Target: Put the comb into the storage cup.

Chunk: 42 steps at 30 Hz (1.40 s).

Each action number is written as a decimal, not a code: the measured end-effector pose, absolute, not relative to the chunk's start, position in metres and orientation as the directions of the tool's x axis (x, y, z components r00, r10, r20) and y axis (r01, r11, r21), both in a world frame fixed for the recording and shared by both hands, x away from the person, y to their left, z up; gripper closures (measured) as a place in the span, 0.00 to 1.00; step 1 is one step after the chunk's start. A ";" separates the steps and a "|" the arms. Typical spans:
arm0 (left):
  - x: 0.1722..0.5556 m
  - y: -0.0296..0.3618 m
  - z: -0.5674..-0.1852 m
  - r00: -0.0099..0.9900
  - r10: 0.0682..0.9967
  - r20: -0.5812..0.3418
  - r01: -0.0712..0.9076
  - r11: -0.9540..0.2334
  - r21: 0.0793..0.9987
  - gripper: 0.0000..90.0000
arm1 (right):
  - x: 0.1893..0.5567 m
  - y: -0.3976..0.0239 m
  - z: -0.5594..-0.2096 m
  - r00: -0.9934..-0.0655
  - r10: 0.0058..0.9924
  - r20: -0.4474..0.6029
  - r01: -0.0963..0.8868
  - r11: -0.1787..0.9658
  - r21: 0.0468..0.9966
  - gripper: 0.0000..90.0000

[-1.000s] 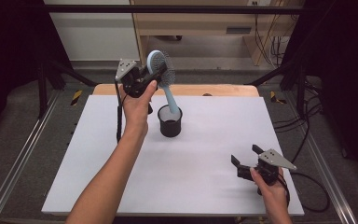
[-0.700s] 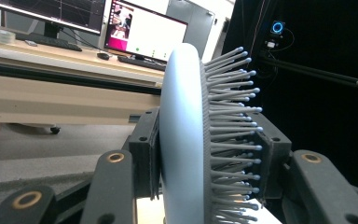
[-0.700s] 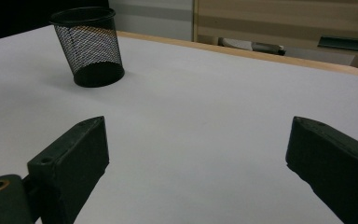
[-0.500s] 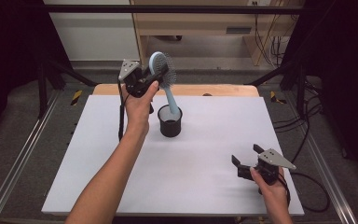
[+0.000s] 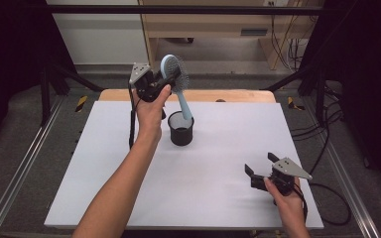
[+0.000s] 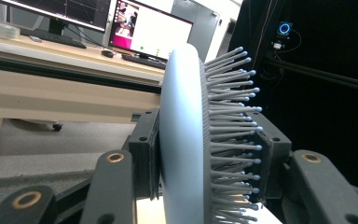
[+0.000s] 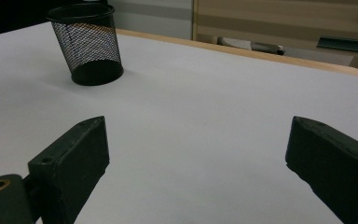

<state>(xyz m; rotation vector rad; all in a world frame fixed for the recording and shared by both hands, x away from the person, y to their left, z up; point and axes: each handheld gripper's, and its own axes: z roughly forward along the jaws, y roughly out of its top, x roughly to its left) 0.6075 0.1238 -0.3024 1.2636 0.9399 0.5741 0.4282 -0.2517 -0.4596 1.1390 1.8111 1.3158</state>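
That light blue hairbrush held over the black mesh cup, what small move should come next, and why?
Probably a lift straight up: the left gripper is shut on the light blue hairbrush head, while its handle tip appears to sit inside the black mesh cup.

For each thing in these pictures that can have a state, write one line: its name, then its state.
Hairbrush: clamped by its head, handle pointing down at the cup.
Mesh cup: upright on the table.
Left gripper: shut on the hairbrush.
Right gripper: open, holding nothing.
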 end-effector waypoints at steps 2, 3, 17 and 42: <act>0.611 0.125 -0.304 0.515 0.811 -0.277 0.130 0.246 0.961 0.58 | 0.428 -0.252 -0.459 -0.439 0.898 0.003 0.280 0.134 0.951 0.07; 0.612 0.125 -0.305 0.514 0.810 -0.281 0.130 0.250 0.960 0.58 | 0.428 -0.252 -0.459 -0.439 0.898 0.003 0.280 0.134 0.951 0.07; 0.613 0.132 -0.304 0.505 0.821 -0.268 0.121 0.241 0.963 0.58 | 0.428 -0.251 -0.460 -0.439 0.898 0.005 0.286 0.134 0.949 0.07; 0.610 0.134 -0.303 0.505 0.834 -0.224 0.099 0.202 0.974 0.58 | 0.428 -0.250 -0.460 -0.444 0.896 -0.001 0.286 0.143 0.948 0.07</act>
